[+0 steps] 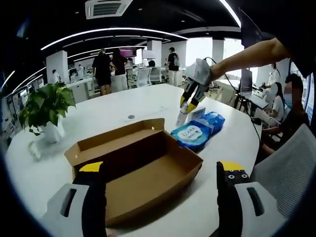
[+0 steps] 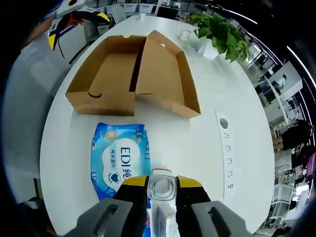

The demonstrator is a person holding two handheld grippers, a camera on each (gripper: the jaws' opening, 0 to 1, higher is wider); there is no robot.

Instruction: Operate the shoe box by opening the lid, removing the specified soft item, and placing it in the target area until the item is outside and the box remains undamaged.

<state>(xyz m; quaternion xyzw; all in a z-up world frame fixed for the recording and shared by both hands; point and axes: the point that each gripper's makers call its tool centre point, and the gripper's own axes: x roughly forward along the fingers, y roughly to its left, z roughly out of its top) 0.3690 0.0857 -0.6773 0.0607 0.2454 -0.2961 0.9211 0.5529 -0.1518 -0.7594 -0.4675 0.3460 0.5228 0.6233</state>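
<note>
The brown shoe box (image 1: 143,168) lies open and empty on the white table (image 1: 113,106), its lid (image 2: 165,69) folded back. A blue pack of wipes (image 1: 197,131) lies on the table beside the box, also seen in the right gripper view (image 2: 118,158). My left gripper (image 1: 160,168) stands open over the box's near side. My right gripper (image 2: 162,185) is past the wipes pack, shut on a small clear bottle (image 2: 162,187). From the left gripper view, the right gripper (image 1: 186,106) holds that bottle (image 1: 181,118) upright on the table. The left gripper (image 2: 76,17) shows beyond the box.
A potted plant (image 1: 44,106) stands at the table's left side, near the box's lid (image 2: 219,32). A small white carton (image 1: 197,113) sits by the wipes. Cable ports (image 2: 224,123) are set in the tabletop. A seated person (image 1: 291,108) is at the right edge; people stand behind.
</note>
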